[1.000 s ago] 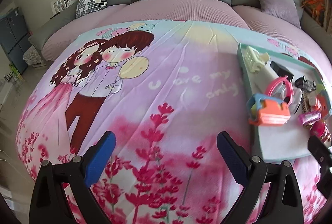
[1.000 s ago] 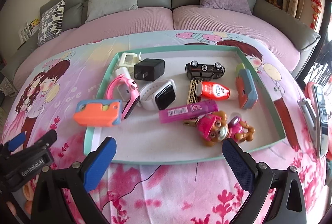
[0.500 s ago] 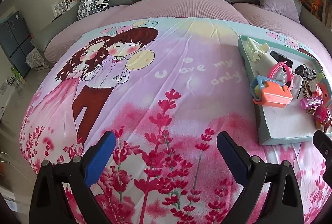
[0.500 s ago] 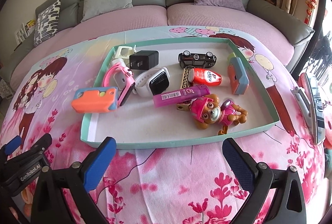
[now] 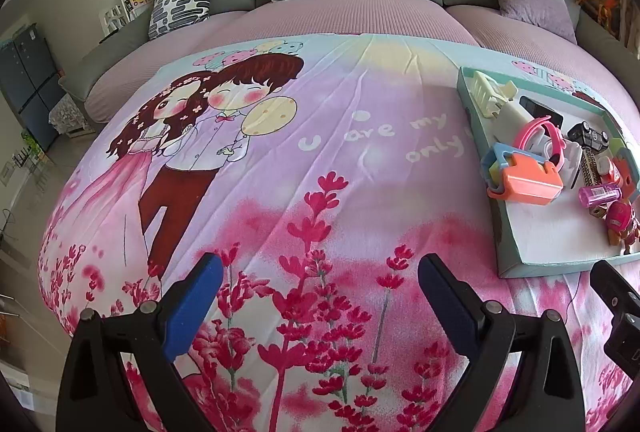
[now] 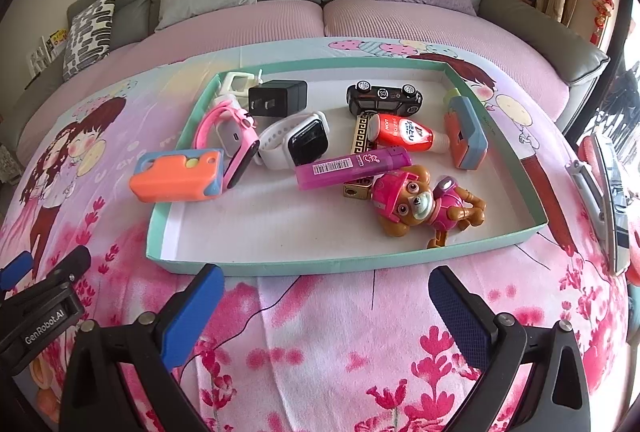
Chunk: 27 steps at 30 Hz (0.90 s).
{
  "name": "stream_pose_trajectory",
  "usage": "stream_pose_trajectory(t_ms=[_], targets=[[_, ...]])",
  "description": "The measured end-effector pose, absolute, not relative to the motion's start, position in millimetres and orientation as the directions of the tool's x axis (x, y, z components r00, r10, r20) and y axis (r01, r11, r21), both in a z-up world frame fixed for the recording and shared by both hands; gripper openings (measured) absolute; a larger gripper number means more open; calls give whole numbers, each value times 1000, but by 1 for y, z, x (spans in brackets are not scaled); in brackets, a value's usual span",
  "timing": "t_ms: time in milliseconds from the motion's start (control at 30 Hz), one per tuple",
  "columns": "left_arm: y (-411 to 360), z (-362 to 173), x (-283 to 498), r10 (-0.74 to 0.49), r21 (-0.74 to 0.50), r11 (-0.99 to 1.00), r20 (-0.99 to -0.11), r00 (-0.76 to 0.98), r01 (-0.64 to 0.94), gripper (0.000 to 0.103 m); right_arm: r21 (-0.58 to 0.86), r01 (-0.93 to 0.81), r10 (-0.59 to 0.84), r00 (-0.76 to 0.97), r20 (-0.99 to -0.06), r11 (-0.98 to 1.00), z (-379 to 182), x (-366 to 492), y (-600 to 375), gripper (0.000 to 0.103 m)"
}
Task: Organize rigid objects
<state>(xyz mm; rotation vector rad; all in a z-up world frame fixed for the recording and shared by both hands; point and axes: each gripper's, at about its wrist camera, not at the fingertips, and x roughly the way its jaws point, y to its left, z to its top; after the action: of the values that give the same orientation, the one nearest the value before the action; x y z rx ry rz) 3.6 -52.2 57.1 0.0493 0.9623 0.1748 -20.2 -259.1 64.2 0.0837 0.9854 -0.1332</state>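
Pink floral bedspread [image 5: 320, 191], printed "u are my only", covers the bed and carries a teal-rimmed tray [image 6: 360, 266] of small things. Inside lie a white smartwatch [image 6: 296, 139], a red "LION" tube [image 6: 404, 130], a purple barcoded lighter [image 6: 352, 166] and a pink pup figure [image 6: 424, 205]. Left hand-held gripper [image 5: 320, 290], marked "GenRobot.AI", and right hand-held gripper [image 6: 326, 298] both hover spread apart, empty.

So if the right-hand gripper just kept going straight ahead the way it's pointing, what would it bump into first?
Probably the near wall of the teal tray, just ahead of the open right gripper. If it passed above that rim, the next thing roughly in line looks like the purple tube, though depth is hard to judge here.
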Motion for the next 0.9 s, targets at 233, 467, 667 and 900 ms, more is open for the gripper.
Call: stream_pose_trajectory(t_ms=[233,467,667,900], targets=[[-53,58,3,169,119,985,-811,560,-125,98,10,151,-74,543,-836,989,64,-20,-260,103],[-53,58,3,168,117,985,-810,561,-126,98,7,149,-75,538,-840,989,62,-20,-259,103],[-52,61,3,173,114,984,-806,566,-137,98,7,149,-75,537,-840,989,62,-19,-260,103],[-50,61,2,168,111,985,-806,567,-135,98,8,150,-75,535,-841,989,61,-19,-260,103]])
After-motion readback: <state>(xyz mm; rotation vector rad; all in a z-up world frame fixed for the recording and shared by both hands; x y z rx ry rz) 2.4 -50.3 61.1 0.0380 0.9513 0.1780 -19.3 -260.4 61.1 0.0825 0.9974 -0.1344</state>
